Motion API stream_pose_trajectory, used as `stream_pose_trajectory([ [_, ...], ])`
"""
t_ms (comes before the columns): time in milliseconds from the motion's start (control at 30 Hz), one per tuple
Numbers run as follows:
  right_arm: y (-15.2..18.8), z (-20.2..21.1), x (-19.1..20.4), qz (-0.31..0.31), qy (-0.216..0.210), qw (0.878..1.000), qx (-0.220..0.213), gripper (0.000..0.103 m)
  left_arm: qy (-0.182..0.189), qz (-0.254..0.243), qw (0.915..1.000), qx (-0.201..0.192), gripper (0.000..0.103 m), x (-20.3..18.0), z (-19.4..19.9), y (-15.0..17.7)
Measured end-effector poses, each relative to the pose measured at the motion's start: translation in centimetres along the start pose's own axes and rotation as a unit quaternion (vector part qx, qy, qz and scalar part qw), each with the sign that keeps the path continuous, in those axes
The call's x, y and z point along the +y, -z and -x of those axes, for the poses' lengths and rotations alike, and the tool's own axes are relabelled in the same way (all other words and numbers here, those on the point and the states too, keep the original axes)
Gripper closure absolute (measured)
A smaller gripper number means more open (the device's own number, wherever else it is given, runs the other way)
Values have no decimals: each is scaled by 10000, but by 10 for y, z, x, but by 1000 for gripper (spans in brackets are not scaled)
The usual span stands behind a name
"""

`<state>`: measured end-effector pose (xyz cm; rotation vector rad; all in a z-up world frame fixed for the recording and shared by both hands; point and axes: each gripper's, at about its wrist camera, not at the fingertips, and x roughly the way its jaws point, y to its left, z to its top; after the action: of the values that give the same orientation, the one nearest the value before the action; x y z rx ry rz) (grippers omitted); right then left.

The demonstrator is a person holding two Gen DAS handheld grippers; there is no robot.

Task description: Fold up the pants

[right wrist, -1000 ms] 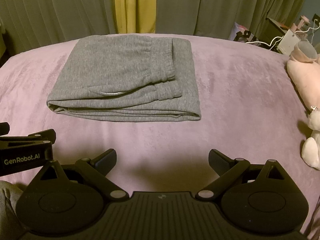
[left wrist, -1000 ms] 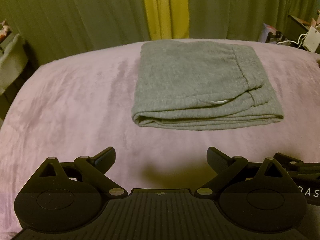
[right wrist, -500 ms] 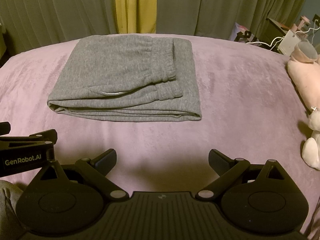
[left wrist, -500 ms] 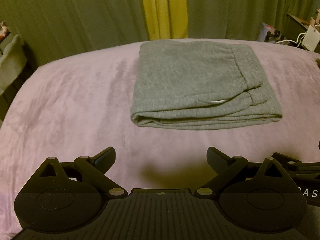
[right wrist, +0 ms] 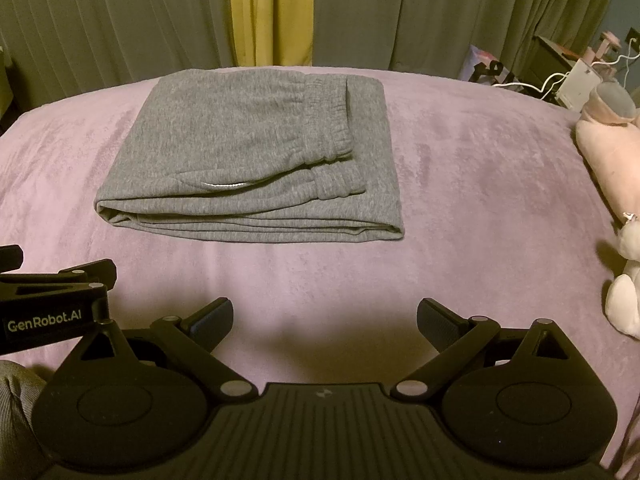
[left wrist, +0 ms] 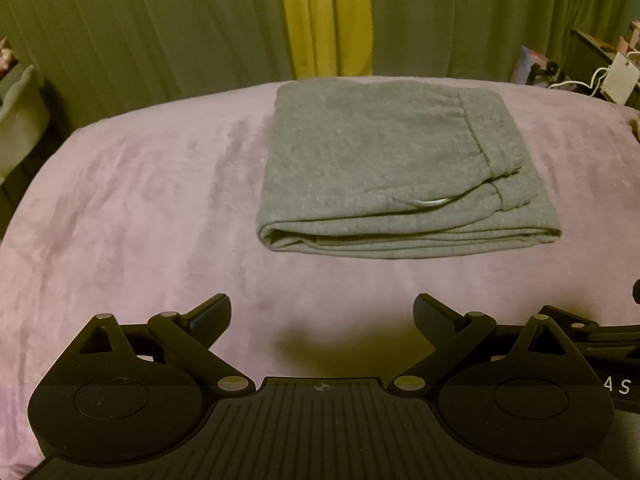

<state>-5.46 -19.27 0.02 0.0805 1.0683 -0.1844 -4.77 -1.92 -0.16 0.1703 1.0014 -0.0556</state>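
**Sweatpants folded, both grippers pulled back**

Starting at the left, we hold our left gripper (left wrist: 322, 316) low over the mauve plush bed cover (left wrist: 132, 208), its fingers spread wide with nothing between them. It sits well short of the cloth, which we take as deliberate: the fold looks finished, so there is nothing left to pinch.

In the middle, the grey sweatpants (left wrist: 392, 168) lie as a compact rectangle toward the far side of the bed, close to the olive curtains (left wrist: 140, 28) and the yellow curtain strip (left wrist: 320, 16). Stacked layers show along the near edge, the rounded fold sits at the left, and the elastic waistband (right wrist: 332, 136) rests on top toward the right. A pale pocket edge (right wrist: 224, 186) peeks out near the front.

Moving right, our right gripper (right wrist: 324, 316) also hangs parted and empty, near the front of the bed, apart from the pants. Beside it, the left tool's side reads "GenRobot.AI" (right wrist: 44, 325); in the left view only the letters "A S" (left wrist: 618, 387) show on the right tool.

At the far right edge lie pink and white plush toys (right wrist: 612, 152).
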Motion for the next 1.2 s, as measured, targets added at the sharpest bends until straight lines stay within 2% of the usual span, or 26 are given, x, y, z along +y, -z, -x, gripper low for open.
stream_pose_trajectory([
  [1200, 2, -1, -5, -81, -91, 9999, -78, 4, 62, -8, 10000, -26, 2, 1, -1, 0],
])
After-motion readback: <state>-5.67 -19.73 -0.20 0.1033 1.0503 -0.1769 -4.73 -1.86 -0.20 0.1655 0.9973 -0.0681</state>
